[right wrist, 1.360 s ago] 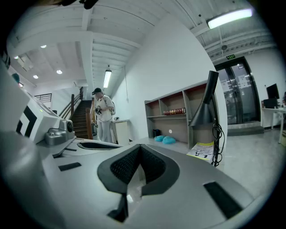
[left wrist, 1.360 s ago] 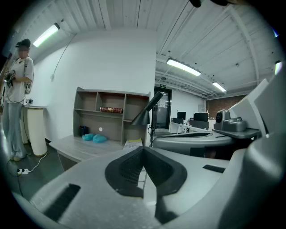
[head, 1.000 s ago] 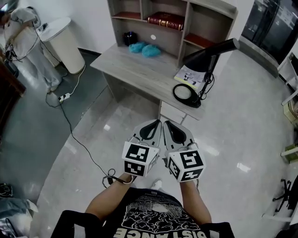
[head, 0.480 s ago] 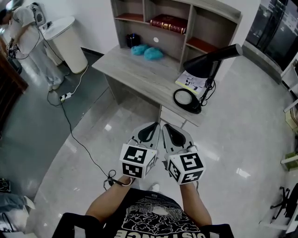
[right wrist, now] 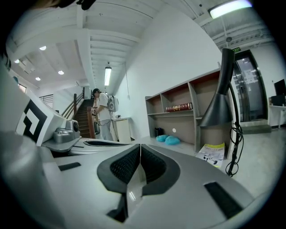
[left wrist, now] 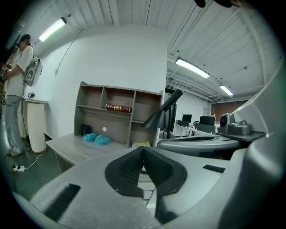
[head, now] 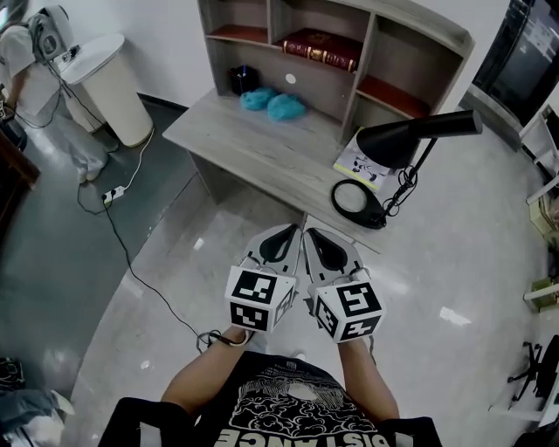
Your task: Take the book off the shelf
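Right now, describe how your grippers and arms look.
The left gripper and right gripper are pale grey shells tapering to black ribbed jaw pads. Each carries a white cube with black square markers. Short black sleeves, black T-shirt with white print.

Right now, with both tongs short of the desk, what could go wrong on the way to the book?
The lamp leans over the desk on the right; a reaching arm could knock it. The book lies flat on the shelf, and the left tongs and right tongs are shut, so a late opening may shove it back. A cable trails on the floor at the left: possible trip.
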Action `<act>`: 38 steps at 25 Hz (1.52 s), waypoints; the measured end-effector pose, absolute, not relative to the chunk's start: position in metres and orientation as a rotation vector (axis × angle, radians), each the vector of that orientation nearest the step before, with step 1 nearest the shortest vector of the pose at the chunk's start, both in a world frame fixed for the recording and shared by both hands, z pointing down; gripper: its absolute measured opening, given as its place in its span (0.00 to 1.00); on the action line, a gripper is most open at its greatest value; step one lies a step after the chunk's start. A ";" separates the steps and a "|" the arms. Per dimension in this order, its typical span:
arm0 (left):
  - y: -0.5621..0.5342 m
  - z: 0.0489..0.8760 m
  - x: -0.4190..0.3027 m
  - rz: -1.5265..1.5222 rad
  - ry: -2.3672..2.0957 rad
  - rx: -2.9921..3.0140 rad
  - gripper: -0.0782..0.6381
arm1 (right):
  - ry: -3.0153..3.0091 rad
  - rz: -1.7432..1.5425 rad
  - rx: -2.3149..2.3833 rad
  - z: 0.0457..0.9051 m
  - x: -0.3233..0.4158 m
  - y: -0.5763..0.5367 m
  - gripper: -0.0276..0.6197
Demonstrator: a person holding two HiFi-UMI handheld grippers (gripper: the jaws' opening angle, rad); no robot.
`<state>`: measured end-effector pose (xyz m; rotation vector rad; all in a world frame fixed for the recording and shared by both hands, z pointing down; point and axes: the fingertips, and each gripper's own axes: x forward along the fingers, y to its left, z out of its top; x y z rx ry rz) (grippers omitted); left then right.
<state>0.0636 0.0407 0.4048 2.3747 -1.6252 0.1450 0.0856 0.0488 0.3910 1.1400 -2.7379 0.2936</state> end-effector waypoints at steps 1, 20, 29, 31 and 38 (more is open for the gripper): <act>0.035 0.404 0.058 0.145 -1.614 2.381 0.12 | -2.732 0.294 1.150 0.391 0.079 0.043 0.07; -0.024 0.391 -0.082 0.074 -1.577 2.412 0.12 | -2.679 0.256 1.200 0.383 -0.059 -0.016 0.07; -0.047 0.401 -0.095 0.089 -1.557 2.411 0.12 | -2.674 0.273 1.226 0.390 -0.070 -0.043 0.07; -0.056 0.404 -0.094 0.100 -1.553 2.410 0.12 | -2.677 0.279 1.226 0.393 -0.070 -0.053 0.07; -0.108 0.406 -0.085 0.123 -1.558 2.418 0.12 | -2.696 0.284 1.233 0.393 -0.062 -0.106 0.07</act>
